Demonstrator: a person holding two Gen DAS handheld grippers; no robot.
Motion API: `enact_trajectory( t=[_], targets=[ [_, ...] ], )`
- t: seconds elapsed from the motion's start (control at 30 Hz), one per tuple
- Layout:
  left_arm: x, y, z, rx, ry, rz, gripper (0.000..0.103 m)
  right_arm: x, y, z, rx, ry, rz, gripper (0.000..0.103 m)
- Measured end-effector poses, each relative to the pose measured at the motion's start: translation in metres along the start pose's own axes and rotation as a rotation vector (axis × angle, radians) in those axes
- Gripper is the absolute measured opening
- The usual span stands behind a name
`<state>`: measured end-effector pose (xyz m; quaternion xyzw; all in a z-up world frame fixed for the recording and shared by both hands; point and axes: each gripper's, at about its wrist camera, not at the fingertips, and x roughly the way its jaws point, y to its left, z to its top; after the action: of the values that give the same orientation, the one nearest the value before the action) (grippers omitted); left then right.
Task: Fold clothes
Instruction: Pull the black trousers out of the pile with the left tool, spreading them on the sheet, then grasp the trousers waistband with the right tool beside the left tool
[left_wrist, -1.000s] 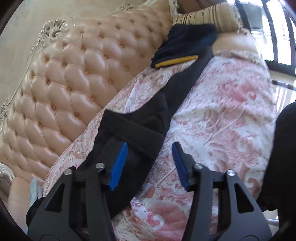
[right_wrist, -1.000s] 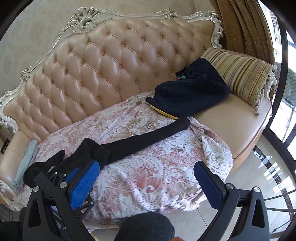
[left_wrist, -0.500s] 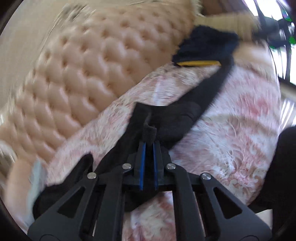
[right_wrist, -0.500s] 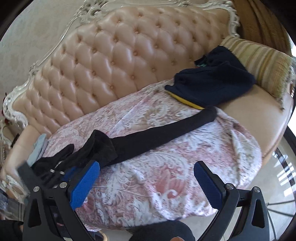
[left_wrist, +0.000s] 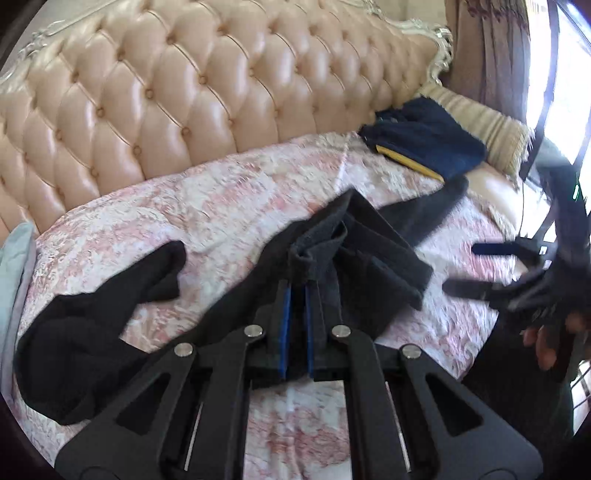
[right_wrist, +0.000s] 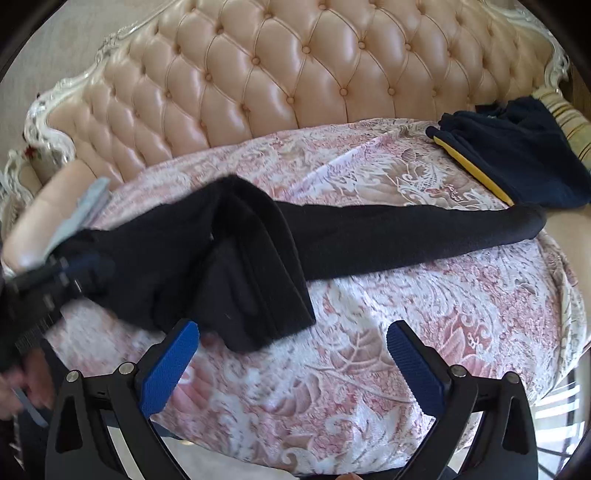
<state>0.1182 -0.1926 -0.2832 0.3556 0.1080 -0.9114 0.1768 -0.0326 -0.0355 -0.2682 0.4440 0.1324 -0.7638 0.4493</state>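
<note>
A tufted peach sofa (right_wrist: 258, 74) carries a pink floral cover (right_wrist: 406, 332); on it lie black trousers (right_wrist: 369, 236), a navy garment (right_wrist: 517, 155) and a striped cushion (left_wrist: 487, 129).

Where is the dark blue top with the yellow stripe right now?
The dark blue top lies at the far right end of the sofa, against the striped cushion, just beyond the tip of the long black garment.

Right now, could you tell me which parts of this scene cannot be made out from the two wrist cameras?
- Left wrist view: the right gripper is motion-blurred at the right edge.
- Left wrist view: the left gripper's own frame hides the black garment below its pinched fold.
- Right wrist view: the left gripper is blurred, its pads unreadable.
- Both views: the navy garment is bunched, its type unclear.
</note>
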Motion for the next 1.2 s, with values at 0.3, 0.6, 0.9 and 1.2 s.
enact_trajectory(
  t=[0.3, 0.6, 0.9, 1.2],
  targets=[
    [-0.027, 0.059, -0.008, -0.084, 0.0, 0.058, 0.009, 0.023, -0.01, 0.013, 0.041, -0.011, 0.144, 0.103],
    [-0.027, 0.078, 0.001, -0.075, -0.014, 0.075, 0.009, 0.039, 0.022, 0.015, -0.099, 0.011, 0.172, 0.096],
    [-0.027, 0.09, 0.013, -0.08, -0.031, 0.088, 0.009, 0.047, 0.012, 0.014, -0.043, 0.021, 0.184, 0.065],
    [-0.022, 0.098, 0.017, -0.083, -0.025, 0.096, 0.009, 0.027, 0.016, 0.019, -0.096, -0.033, 0.132, 0.061]
  ],
)
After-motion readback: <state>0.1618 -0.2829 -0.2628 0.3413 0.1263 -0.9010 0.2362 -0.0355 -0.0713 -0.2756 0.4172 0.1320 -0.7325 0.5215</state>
